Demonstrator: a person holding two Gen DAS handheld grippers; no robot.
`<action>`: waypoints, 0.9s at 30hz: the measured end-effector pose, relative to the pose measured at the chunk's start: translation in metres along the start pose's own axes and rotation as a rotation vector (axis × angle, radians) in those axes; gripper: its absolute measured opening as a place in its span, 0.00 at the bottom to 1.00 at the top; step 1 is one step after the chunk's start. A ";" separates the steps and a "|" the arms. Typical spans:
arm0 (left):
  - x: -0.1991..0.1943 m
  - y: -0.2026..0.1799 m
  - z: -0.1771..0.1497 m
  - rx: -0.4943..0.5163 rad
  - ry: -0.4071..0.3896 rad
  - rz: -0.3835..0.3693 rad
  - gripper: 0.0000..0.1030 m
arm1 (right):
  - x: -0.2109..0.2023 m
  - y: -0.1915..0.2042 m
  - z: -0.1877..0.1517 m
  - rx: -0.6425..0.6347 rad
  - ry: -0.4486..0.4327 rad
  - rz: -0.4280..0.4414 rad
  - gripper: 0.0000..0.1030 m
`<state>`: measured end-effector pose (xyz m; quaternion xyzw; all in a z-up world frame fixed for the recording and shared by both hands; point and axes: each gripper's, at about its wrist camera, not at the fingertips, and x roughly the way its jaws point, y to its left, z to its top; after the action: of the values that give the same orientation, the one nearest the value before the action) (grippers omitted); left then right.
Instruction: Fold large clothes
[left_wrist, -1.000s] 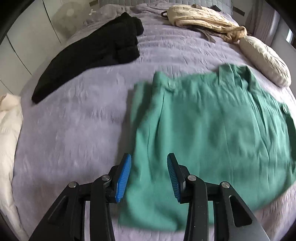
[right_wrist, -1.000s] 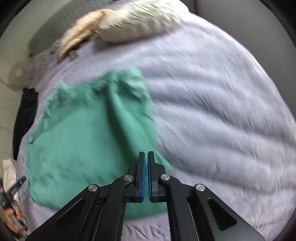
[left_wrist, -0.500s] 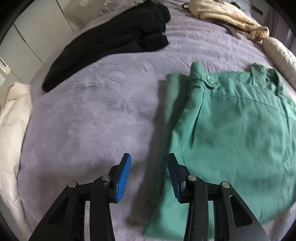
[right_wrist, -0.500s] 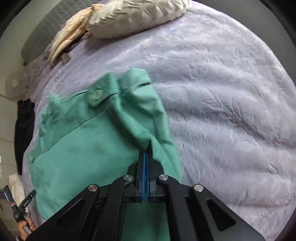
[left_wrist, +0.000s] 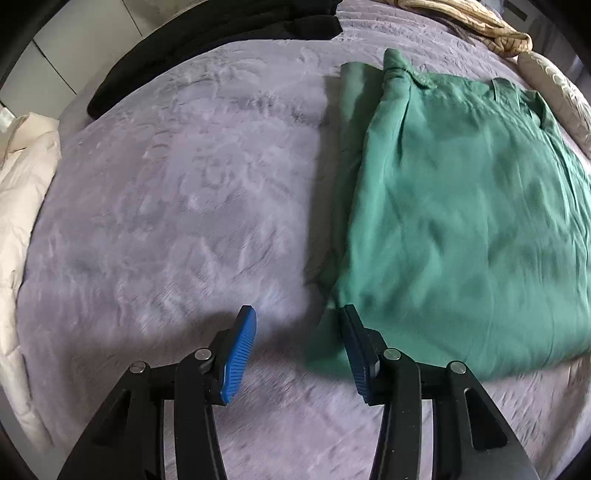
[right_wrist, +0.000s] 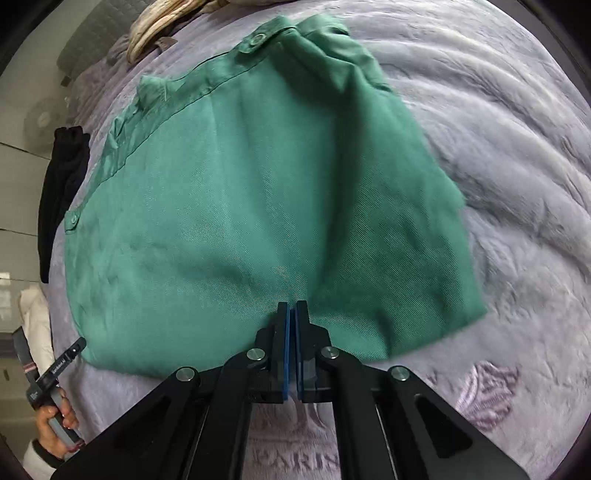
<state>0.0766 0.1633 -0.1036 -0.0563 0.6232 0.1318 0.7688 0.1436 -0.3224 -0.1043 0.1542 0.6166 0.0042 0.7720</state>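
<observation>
Your green garment (right_wrist: 258, 221) lies spread flat on the lavender bedspread (left_wrist: 177, 206), folded on itself, with its buttoned tabs and collar end toward the head of the bed and its hem toward the foot. Your right gripper (right_wrist: 293, 314) is closed tight, blue pads together, and it pinches the near hem of the garment close to the middle of that edge; the cloth puckers upward from the grip. Your left gripper (left_wrist: 297, 332) is partly open and its jaws have just been opening; it hovers over the garment's near left corner, the right pad at the cloth's edge, the left pad over bare bedspread, with no cloth pressed between them. In the right wrist view your hand (right_wrist: 55, 424) holding that left gripper's handle shows at the bed's left edge. A black garment (left_wrist: 207, 40) lies toward the far left of the bed, well apart from the green one. A cream knitted garment (left_wrist: 476, 22) and a pale pillow (left_wrist: 557, 92) sit at the head of the bed. A cream quilted item (left_wrist: 22, 206) hangs at the bed's left edge.
</observation>
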 end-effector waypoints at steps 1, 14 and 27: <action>-0.001 0.003 -0.003 -0.007 0.013 0.006 0.48 | -0.001 0.000 -0.001 0.002 0.006 -0.002 0.03; -0.052 0.004 -0.065 -0.026 0.072 -0.010 0.48 | -0.023 0.015 -0.045 0.062 0.074 0.027 0.03; -0.088 -0.046 -0.103 0.040 0.115 -0.059 0.70 | -0.026 0.050 -0.089 0.072 0.142 0.058 0.58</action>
<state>-0.0246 0.0817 -0.0444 -0.0668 0.6670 0.0933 0.7362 0.0616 -0.2588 -0.0842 0.1992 0.6646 0.0154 0.7200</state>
